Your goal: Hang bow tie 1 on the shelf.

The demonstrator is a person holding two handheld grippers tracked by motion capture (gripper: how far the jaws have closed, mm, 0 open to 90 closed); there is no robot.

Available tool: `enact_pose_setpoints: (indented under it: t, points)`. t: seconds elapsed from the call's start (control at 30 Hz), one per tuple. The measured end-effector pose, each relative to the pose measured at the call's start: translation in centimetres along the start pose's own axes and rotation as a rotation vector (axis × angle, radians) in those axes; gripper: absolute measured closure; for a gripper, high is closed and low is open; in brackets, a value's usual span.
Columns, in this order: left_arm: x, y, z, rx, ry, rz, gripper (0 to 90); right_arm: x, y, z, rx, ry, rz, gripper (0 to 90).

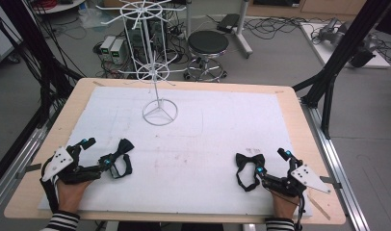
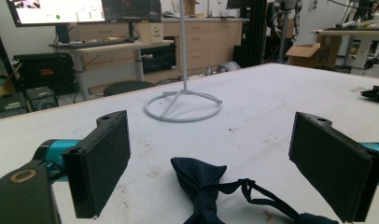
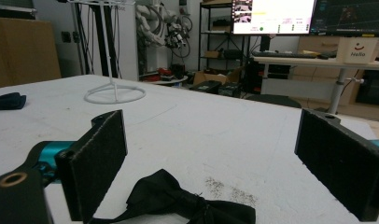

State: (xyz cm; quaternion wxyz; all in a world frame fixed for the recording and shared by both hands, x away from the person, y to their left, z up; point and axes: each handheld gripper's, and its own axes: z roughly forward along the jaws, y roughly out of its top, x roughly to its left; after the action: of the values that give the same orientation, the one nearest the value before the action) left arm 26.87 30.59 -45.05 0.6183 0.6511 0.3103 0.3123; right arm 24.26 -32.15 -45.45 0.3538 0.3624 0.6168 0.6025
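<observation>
Nearest, lower left of the high view: left gripper (image 1: 117, 161), jaws spread wide, straddling a navy bow tie (image 2: 197, 179) lying flat on the white table (image 1: 217, 139), apparently poised to pinch it. Lower right: right gripper (image 1: 254, 171), likewise released, around a black bow tie (image 3: 178, 200). Farther, upper centre: white wire display stand (image 1: 159, 111), empty, likely the ties' destination.
</observation>
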Motion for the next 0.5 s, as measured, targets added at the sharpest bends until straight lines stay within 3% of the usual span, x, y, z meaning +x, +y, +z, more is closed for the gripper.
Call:
enact_pose_setpoints:
  t: [0.17, 0.2, 0.37, 0.5]
  points:
    - [0.4, 1.2, 0.0, 0.051, -0.022, 0.013, 13.1, 0.0, 0.0, 0.0, -0.002, -0.001, -0.002, 8.4]
    - [0.6, 1.8, 0.1, 0.092, -0.028, 0.022, 13.1, 0.0, 0.0, 0.0, 0.001, -0.002, 0.0, 8.5]
    - [0.9, 2.8, 0.5, 0.165, -0.047, 0.039, 13.1, 0.1, 0.0, -0.1, 0.0, -0.002, 0.007, 8.5]
    - [1.0, 4.1, 1.3, 0.256, -0.084, 0.066, 13.1, 0.1, 0.0, -0.1, -0.002, -0.002, 0.007, 8.5]
